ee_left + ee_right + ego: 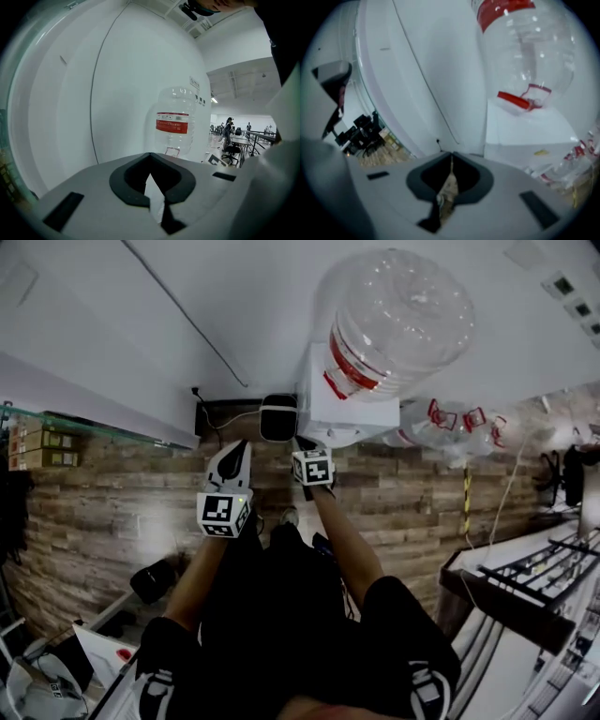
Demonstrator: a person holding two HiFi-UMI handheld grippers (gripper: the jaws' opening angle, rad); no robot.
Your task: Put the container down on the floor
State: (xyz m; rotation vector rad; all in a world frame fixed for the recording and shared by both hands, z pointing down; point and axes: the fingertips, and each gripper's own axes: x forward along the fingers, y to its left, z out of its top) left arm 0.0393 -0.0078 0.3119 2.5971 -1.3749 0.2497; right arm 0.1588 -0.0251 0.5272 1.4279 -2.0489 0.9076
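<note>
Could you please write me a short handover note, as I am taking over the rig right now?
Left gripper: shut, empty, held above the floor.
Right gripper: shut, empty, beside the left one.
Things: the dark, pale-rimmed container appears to stand on the wood floor by the wall. It is next to the white dispenser carrying the big clear bottle. Neither gripper touches it.
Done: the set-down looks complete.
Left: nothing apparent; just confirm the container stands steady.
</note>
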